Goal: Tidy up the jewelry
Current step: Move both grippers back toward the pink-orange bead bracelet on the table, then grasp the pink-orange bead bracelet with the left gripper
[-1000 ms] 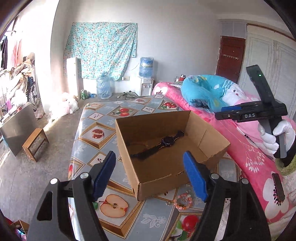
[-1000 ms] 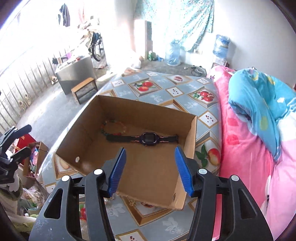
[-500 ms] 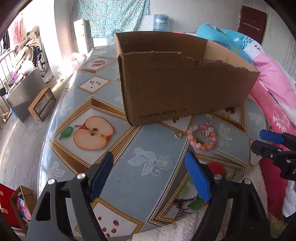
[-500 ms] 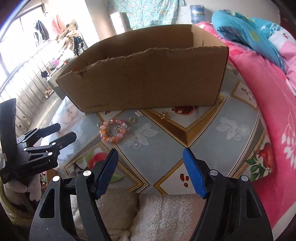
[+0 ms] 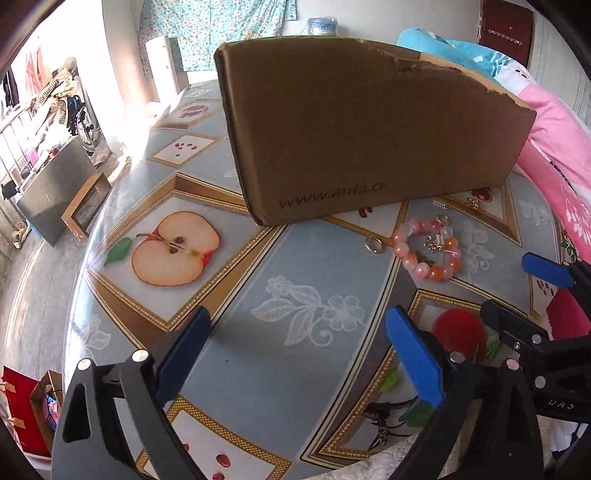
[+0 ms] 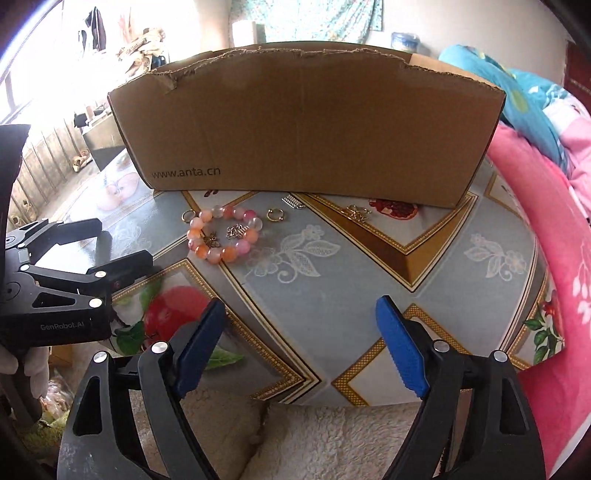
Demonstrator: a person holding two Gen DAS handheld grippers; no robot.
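— Left claw [image 5: 299, 350] first: how do its blue pads stand?

— Spread wide, nothing between them, low over the near part of the table [image 5: 258, 266]. The bead bracelet [image 5: 428, 249] lies ahead of it and off to the right, close in front of the cardboard box [image 5: 369, 122]. A small gold ring [image 5: 373, 244] sits just left of the beads.

— And the right claw [image 6: 301, 345]?

— Also parted and empty, at the near table edge. From there the bracelet [image 6: 223, 234] is ahead and to the left, nearer the left claw's black body, which shows at the left edge of that view.

— Does one camera catch more?

— The right wrist view shows extra small pieces along the box's foot: a second ring [image 6: 276, 215], a silver clasp-like piece [image 6: 292, 202] and a little gold tangle [image 6: 356, 212] farther right. Two tiny charms lie inside the bracelet loop. The left view shows only hints of these. Neither sees inside the box.

— Surroundings?

— A fruit-printed cloth covers the table; a pink bed [image 6: 546, 221] runs along the right, a floral curtain [image 5: 218, 26] hangs on the far wall, and a water bottle [image 5: 322, 26] stands there.
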